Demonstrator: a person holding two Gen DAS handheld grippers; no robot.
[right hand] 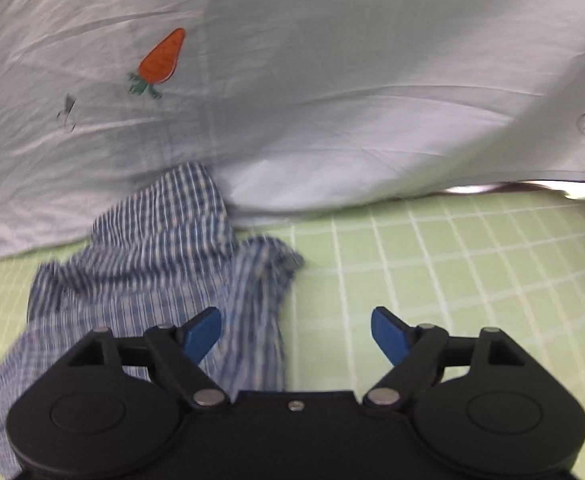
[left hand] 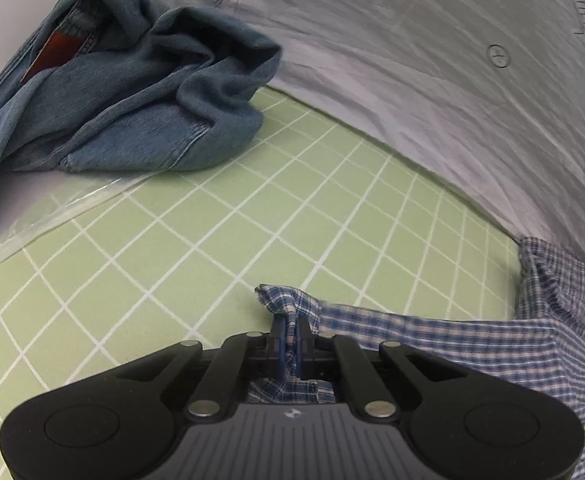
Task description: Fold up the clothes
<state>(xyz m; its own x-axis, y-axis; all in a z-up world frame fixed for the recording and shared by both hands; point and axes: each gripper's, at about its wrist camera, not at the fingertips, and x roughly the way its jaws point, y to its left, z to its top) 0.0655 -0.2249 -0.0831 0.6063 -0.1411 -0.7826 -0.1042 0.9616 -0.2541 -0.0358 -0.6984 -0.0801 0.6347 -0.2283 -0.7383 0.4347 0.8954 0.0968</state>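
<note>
A blue and white checked garment [left hand: 472, 344] lies crumpled on the green grid mat [left hand: 252, 220], stretching to the right in the left wrist view. My left gripper [left hand: 291, 340] is shut on a bunched corner of it, the cloth pinched between the blue pads. In the right wrist view the same checked garment [right hand: 164, 264] lies in a blurred heap at the left. My right gripper [right hand: 296, 334] stands open above the mat, its left fingertip over the cloth's edge, nothing pressed between the pads.
A crumpled pile of blue denim [left hand: 124, 92] sits at the mat's far left edge. A large white sheet [right hand: 332, 80] with a carrot print [right hand: 162, 60] covers the back. The green mat [right hand: 472, 272] shows bare at the right.
</note>
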